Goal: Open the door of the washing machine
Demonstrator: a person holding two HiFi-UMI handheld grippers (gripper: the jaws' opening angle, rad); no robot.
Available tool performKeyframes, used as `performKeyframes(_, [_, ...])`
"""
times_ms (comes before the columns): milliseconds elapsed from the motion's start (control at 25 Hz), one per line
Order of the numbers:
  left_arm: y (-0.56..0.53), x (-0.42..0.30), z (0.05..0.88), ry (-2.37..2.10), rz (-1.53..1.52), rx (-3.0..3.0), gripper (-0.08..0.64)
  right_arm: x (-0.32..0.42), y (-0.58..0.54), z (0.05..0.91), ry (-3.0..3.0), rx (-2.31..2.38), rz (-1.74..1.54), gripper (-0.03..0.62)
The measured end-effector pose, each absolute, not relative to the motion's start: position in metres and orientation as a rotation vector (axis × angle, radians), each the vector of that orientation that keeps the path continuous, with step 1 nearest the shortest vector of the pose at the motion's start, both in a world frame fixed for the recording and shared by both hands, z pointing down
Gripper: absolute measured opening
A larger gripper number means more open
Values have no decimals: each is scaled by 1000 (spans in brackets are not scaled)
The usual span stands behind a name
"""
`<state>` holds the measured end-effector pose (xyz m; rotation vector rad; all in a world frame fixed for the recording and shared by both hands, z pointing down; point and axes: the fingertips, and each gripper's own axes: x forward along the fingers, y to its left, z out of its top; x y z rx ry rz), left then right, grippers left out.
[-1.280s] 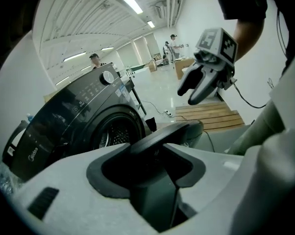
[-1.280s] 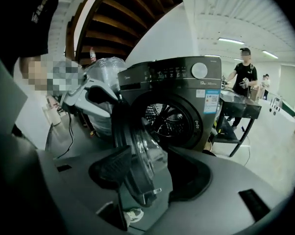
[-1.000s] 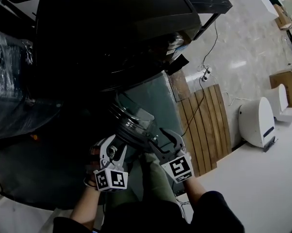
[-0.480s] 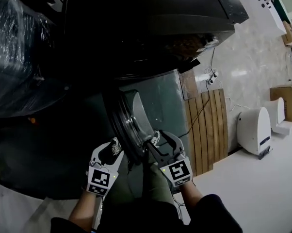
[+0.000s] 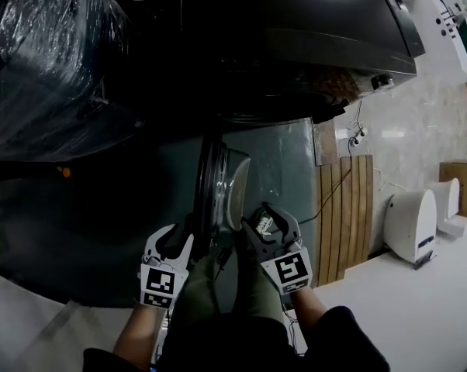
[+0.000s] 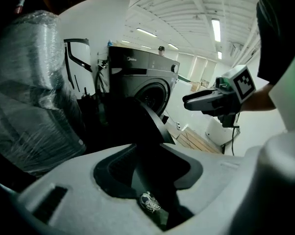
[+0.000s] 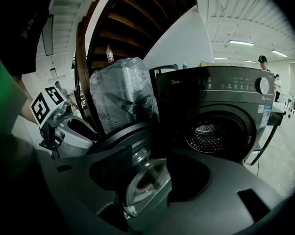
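The dark front-loading washing machine (image 5: pixel 295 45) stands with its round door (image 5: pixel 212 184) swung out, edge-on to me, the glass bowl (image 5: pixel 237 180) facing right. The open drum (image 7: pixel 208 136) shows in the right gripper view. My left gripper (image 5: pixel 174 239) sits just left of the door's lower rim. Its jaws have just been closing but still stand apart, and the dark rim (image 6: pixel 150 124) runs into the gap. My right gripper (image 5: pixel 266 219) is open on the glass side, with the bowl (image 7: pixel 145 182) between its jaws and a gap left at one jaw.
A bulky plastic-wrapped item (image 5: pixel 55 60) stands left of the machine. To the right are a slatted wooden board (image 5: pixel 342 208), a power strip with cable (image 5: pixel 358 138) and a white appliance (image 5: pixel 410 223). Legs in green trousers (image 5: pixel 218 301) are below the door.
The door has swung further out, from slanted to edge-on. Both grippers have gone along with it. The left gripper has rolled and its jaws have narrowed.
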<state>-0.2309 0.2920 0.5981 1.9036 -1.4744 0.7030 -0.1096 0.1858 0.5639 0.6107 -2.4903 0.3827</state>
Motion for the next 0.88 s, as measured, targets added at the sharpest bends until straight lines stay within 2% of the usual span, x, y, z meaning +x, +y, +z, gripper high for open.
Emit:
performKeyframes(280, [301,-301,594,-1687,634,1781,37,-155,195,547,-2522,623,366,218])
performKeyframes(440, [298,-345,594,-1763,548,1711,30,-165,198,536,-2521,634,354,219])
performKeyframes(880, [259,-444,590,-1910,642,1675,21,-164,191,514,-2476,697,315,218])
